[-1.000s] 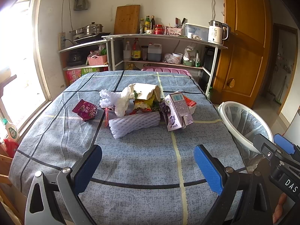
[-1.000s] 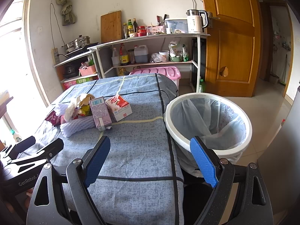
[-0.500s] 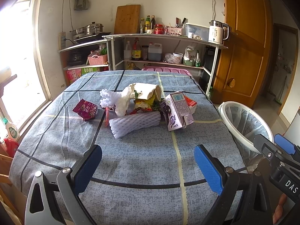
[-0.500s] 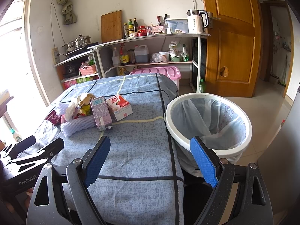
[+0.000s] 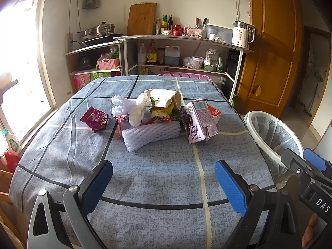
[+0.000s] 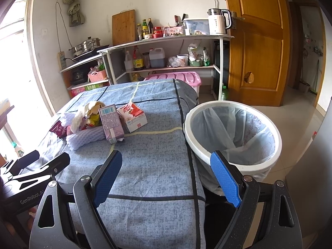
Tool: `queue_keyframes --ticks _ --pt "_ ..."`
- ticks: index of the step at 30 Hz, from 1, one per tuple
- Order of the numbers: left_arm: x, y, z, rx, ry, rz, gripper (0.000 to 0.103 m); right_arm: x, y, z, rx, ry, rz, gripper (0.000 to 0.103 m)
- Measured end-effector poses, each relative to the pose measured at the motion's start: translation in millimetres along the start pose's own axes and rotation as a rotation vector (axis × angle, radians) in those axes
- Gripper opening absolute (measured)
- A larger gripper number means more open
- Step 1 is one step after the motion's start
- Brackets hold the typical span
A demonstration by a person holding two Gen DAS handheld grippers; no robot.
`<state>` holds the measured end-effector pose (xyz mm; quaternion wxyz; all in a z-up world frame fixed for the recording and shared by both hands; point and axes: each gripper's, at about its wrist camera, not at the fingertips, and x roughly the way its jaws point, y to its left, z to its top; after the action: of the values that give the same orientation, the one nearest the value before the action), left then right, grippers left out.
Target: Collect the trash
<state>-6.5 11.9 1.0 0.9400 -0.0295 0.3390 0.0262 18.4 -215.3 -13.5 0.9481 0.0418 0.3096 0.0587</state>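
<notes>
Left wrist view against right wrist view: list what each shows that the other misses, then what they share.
Left wrist only: the whole maroon snack packet, lying apart from the pile.
Right wrist only: the inside of the lined trash bin, empty, and the red-and-white carton in full.
Both: the purple milk carton, white foam netting, and open, empty left gripper and right gripper.

A table under a blue-grey checked cloth [image 5: 157, 172] carries a purple milk carton [image 5: 199, 122], white foam netting sleeve [image 5: 151, 133] and maroon snack packet [image 5: 95, 118].
</notes>
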Motion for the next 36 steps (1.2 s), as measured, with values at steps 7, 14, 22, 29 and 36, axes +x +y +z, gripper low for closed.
queue_keyframes --ticks 7,14,22,29,36 --pt "14.7 26.1 1.1 -0.033 0.03 0.003 0.099 17.7 5.6 2.3 -0.011 -0.009 0.024 0.087" --pt "33.6 71.4 7.7 -0.102 0.048 0.02 0.099 43.2 23.9 11.7 -0.043 -0.012 0.121 0.087" --pt "60.8 124.6 20.6 -0.189 0.07 0.067 0.097 81.6 57.6 27.3 -0.126 0.022 0.154 0.083" --pt "92.9 159.3 39.7 -0.244 0.098 0.091 0.097 105.7 69.0 37.6 -0.116 0.051 0.197 0.074" --pt "125.7 178.7 57.2 -0.27 0.128 0.101 0.097 122.7 79.2 40.8 -0.135 0.079 0.203 0.071"
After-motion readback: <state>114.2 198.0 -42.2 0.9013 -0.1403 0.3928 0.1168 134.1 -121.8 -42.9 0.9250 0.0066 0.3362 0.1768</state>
